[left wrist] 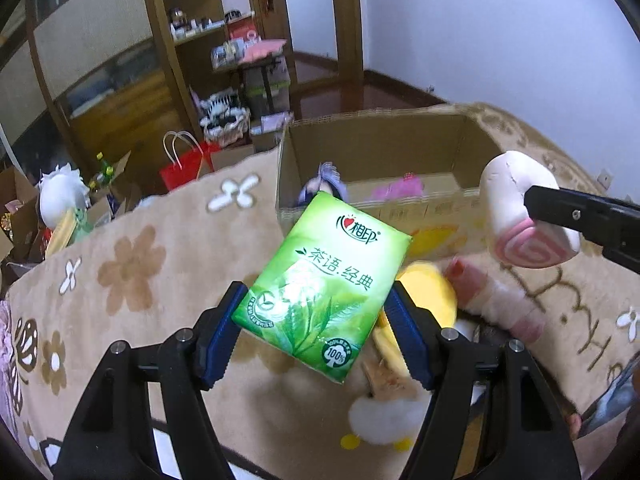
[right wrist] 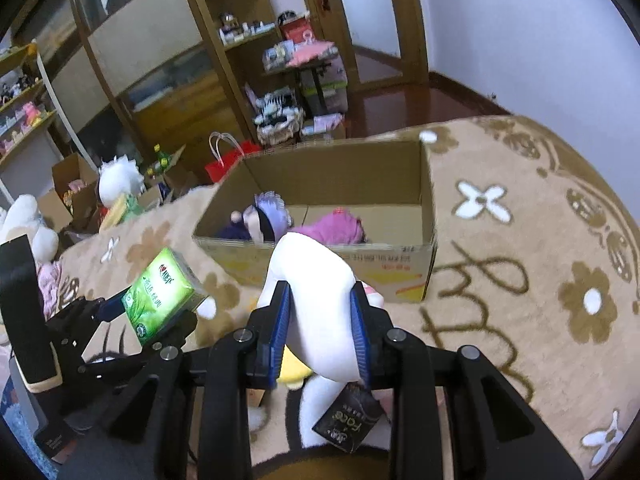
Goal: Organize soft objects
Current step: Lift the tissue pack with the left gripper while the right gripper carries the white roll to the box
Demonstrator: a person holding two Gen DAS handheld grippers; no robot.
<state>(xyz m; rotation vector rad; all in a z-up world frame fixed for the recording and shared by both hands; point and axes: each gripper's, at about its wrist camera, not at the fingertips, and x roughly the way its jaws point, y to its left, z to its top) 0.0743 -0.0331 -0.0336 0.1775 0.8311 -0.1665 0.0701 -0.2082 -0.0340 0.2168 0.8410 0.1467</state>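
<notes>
My left gripper point(left wrist: 316, 312) is shut on a green tissue pack point(left wrist: 320, 280), held above the flowered beige blanket point(left wrist: 132, 272). The same tissue pack point(right wrist: 160, 300) shows at the left of the right wrist view. My right gripper point(right wrist: 320, 328) is shut on a white plush roll point(right wrist: 320, 300) with a pink swirl end point(left wrist: 524, 252). Behind both stands an open cardboard box point(right wrist: 428, 208) with a purple plush point(right wrist: 268, 212) and a pink plush point(right wrist: 340, 228) inside. A yellow plush point(left wrist: 432, 292) and a pink-and-white plush point(left wrist: 492, 296) lie on the blanket below the grippers.
A black packet point(right wrist: 352, 420) and a white plush piece point(left wrist: 384, 416) lie near the front edge. Beyond the blanket are a red paper bag point(left wrist: 188, 168), open boxes with toys point(left wrist: 60, 208), wooden shelves point(left wrist: 192, 28) and a door point(left wrist: 272, 8).
</notes>
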